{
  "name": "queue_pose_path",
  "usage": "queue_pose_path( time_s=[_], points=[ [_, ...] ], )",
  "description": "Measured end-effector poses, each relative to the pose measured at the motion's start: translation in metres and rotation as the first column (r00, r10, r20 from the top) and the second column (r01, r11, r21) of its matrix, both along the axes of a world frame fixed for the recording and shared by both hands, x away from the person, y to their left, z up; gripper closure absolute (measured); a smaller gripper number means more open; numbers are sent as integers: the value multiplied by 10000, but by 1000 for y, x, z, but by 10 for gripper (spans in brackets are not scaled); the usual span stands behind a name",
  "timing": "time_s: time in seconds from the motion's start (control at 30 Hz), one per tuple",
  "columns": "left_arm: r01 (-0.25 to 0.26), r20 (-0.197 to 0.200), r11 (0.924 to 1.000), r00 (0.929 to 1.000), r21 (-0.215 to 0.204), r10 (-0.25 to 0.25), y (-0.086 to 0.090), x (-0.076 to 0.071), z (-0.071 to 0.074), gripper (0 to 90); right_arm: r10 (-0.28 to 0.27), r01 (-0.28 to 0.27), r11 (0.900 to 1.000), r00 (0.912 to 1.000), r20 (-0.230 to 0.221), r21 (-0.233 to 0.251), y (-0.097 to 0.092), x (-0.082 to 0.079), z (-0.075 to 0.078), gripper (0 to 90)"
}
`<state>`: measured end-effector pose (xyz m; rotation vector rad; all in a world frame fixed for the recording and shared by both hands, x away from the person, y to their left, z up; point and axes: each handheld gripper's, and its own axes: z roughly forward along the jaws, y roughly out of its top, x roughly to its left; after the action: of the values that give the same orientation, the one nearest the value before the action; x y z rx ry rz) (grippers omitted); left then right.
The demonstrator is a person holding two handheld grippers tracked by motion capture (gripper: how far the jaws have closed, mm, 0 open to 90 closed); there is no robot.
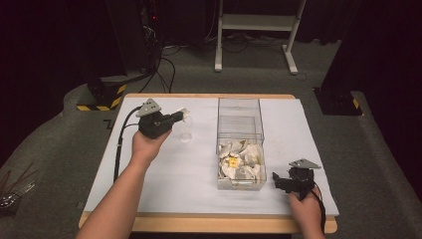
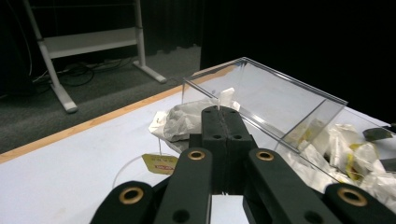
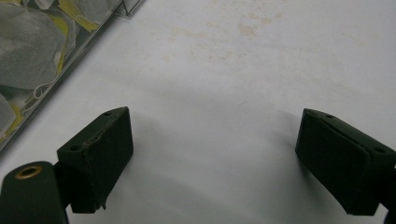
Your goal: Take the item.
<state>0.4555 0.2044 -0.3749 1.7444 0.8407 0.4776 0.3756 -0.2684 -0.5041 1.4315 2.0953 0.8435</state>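
Pinching a tea bag [image 2: 187, 122] between its clenched jaws, the left gripper [image 1: 180, 116] holds it up over the left half of the table [image 1: 164, 169], toward the far edge. The bag hangs clear of the white surface, its string looping down to a yellow tag [image 2: 161, 163], so it is likely being carried out of the clear plastic box [image 1: 240, 130] rather than put in. In the left gripper view the box's open, bare far compartment lies just beyond the bag, well placed to stay out of the carrying hand's way. The near compartment holds a heap of tea bags [image 1: 241, 164], close to the near edge where both hands can reach it. The right gripper [image 1: 278, 180] rests on the table just right of the box near the near right corner, jaws released and wide with nothing between them, seemingly waiting its turn.
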Motion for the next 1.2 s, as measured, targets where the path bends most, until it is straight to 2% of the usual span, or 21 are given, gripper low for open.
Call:
queue_pose_path(
  time_s=[0.03, 0.13, 0.3, 0.53, 0.67, 0.73, 0.93, 0.97, 1.0, 1.07, 1.1, 1.13, 1.2],
  points=[
    [0, 0, 10000, 10000, 0, 0, 0, 0, 0, 899, -2, 2, 10000, 10000, 2, -2, 0, 0, 0, 112],
    [12, -440, 9999, 9990, -171, -20, 0, 10, -8, 899, -1, 1, 10000, 10000, 0, 4, 0, 0, 0, 112],
    [-132, -803, 9998, 9967, -123, 122, -2, 17, -18, 898, -2, 2, 10000, 10000, -1, 1, 0, 0, 0, 112],
    [-375, -1108, 9993, 9931, 39, 377, -3, 23, -30, 898, 4, -4, 10000, 10000, 6, -2, 0, 0, 0, 114],
    [-499, -1274, 9988, 9906, 21, 498, -1, 25, -36, 898, 6, -6, 10000, 10000, 7, -7, 0, 0, 0, 115],
    [-521, -1511, 9986, 9873, -107, 499, 0, 27, -39, 897, 6, -6, 10000, 10000, 7, -8, 0, 0, 0, 115],
    [-662, -1744, 9977, 9824, 136, 675, -1, 30, -46, 889, 10, -10, 10000, 10000, 9, -5, 0, 0, 0, 116],
    [-723, -1759, 9973, 9817, 120, 733, -2, 31, -46, 850, 12, -12, 10000, 10000, 10, -5, 0, 0, 0, 116],
    [-798, -1707, 9966, 9819, 186, 818, -3, 30, -45, 736, 12, -12, 10000, 10000, 9, 0, 0, 0, 0, 116],
    [-859, -1521, 9953, 9841, 437, 916, -4, 27, -44, 672, 4, -4, 10000, 10000, 1, 8, 0, 0, 0, 117],
    [-859, -1521, 9953, 9841, 437, 916, -4, 27, -44, 633, 4, -4, 10000, 10000, 1, 8, 0, 0, 0, 117],
    [-881, -1466, 9948, 9847, 511, 947, -5, 26, -43, 633, 11, -11, 10000, 10000, 12, -5, 0, 0, 0, 116],
    [-875, -1404, 9939, 9854, 676, 963, -5, 23, -41, 554, 12, -12, 10000, 10000, 7, -2, 0, 0, 0, 117]
  ],
)
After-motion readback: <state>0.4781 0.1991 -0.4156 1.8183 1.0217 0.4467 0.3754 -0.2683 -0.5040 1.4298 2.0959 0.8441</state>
